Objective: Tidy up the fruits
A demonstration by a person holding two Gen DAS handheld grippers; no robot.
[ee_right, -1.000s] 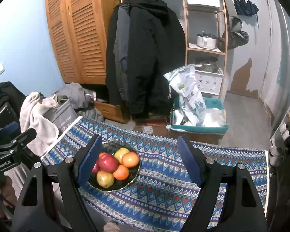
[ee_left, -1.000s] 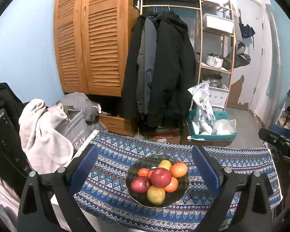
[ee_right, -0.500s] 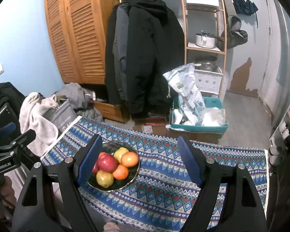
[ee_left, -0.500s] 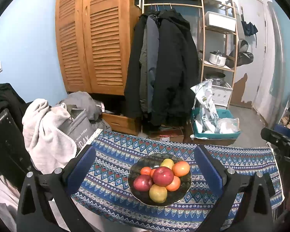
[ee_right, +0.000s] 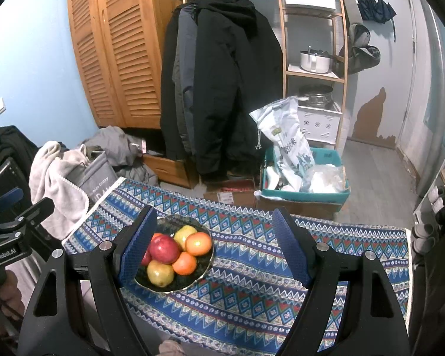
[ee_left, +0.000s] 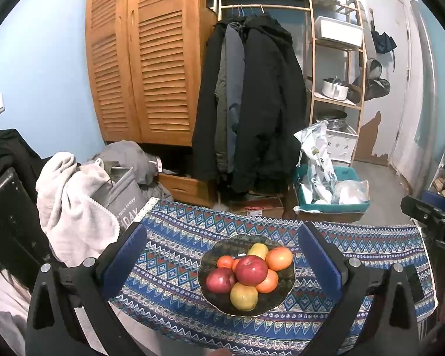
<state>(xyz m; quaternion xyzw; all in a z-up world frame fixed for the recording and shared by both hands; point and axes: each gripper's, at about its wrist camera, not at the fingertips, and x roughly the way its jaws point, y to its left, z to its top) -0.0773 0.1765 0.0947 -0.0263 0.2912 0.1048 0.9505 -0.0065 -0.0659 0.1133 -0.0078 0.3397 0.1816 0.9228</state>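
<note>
A dark plate (ee_left: 284, 290) on the patterned blue tablecloth (ee_left: 175, 270) holds a pile of fruit: a red apple (ee_left: 251, 270) on top, a second red apple (ee_left: 221, 279), a yellow-green apple (ee_left: 244, 296), a pear (ee_left: 258, 249) and several oranges (ee_left: 279, 258). My left gripper (ee_left: 222, 255) hangs above and short of the plate, open wide and empty. In the right wrist view the plate (ee_right: 203, 270) and its red apple (ee_right: 164, 249) lie lower left. My right gripper (ee_right: 213, 246) is open and empty; its left finger (ee_right: 136, 250) covers the plate's left side.
A wooden louvred wardrobe (ee_left: 145, 59) and hanging dark coats (ee_left: 252, 103) stand behind the table. A grey bag with a white towel (ee_left: 74, 204) sits at the table's left end. A teal crate (ee_right: 305, 190) with bags is on the floor; shelves (ee_right: 311, 44) are behind it.
The left gripper's jaws have spread slightly wider and its view has shifted a little. The right gripper and the fruit have not moved.
</note>
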